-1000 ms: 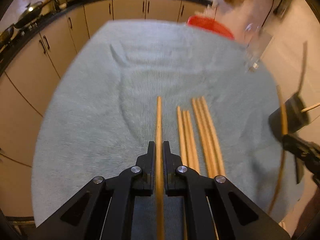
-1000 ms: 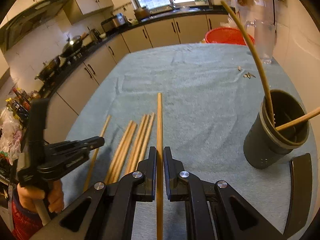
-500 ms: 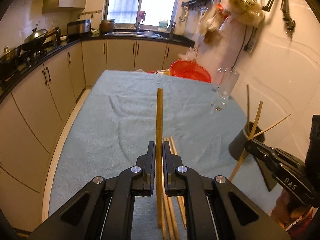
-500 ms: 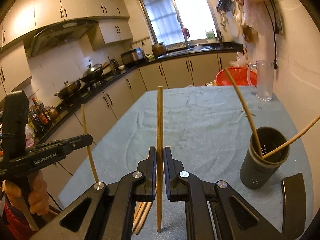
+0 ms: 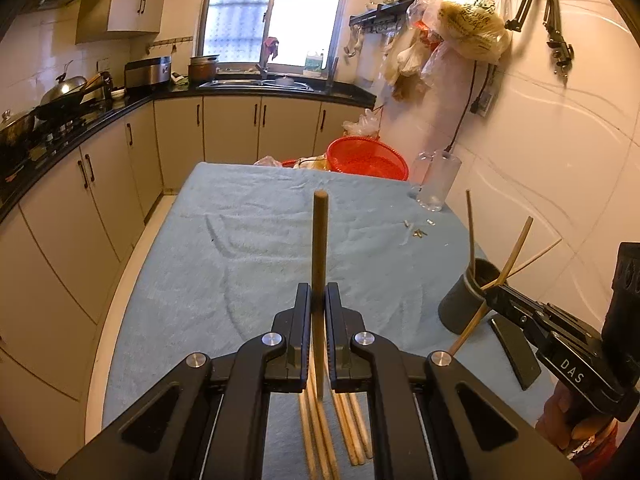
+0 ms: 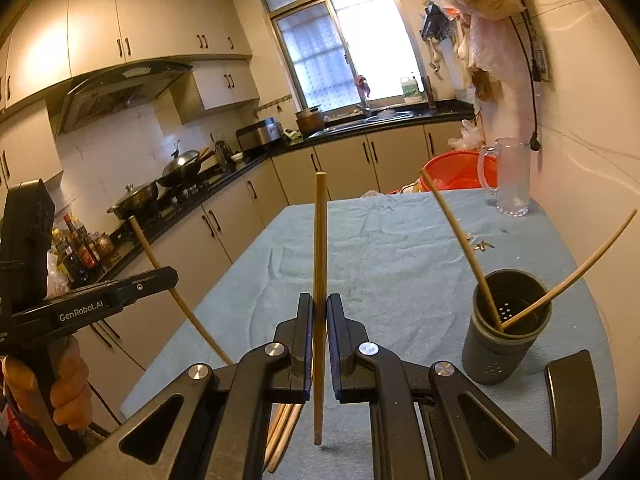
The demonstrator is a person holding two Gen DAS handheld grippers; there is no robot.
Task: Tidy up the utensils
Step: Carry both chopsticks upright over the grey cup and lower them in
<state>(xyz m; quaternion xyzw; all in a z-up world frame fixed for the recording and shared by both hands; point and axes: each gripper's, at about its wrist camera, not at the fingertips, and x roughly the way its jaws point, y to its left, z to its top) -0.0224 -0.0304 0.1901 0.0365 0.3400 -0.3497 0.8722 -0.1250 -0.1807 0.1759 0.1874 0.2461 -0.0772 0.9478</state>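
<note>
My left gripper (image 5: 318,300) is shut on a wooden chopstick (image 5: 320,248) and holds it upright above the blue cloth. My right gripper (image 6: 319,312) is shut on another chopstick (image 6: 320,240), also upright and off the table. Several loose chopsticks (image 5: 344,428) lie on the cloth under the left gripper. A dark grey utensil cup (image 6: 506,332) stands right of the right gripper with two chopsticks leaning in it; it also shows in the left wrist view (image 5: 468,300). The right gripper (image 5: 490,298) appears at the cup in the left view, the left gripper (image 6: 170,276) at far left in the right view.
The table carries a blue towel cloth (image 5: 248,248). A glass jug (image 6: 510,178) and a red basket (image 5: 366,158) stand at the far end. A dark flat object (image 6: 574,404) lies beside the cup. Small bits (image 5: 418,229) lie on the cloth. Kitchen cabinets run along the left.
Both grippers have risen from the cloth and tilted up, each lifting its chopstick from lying flat to standing upright. The view now takes in the whole kitchen.
</note>
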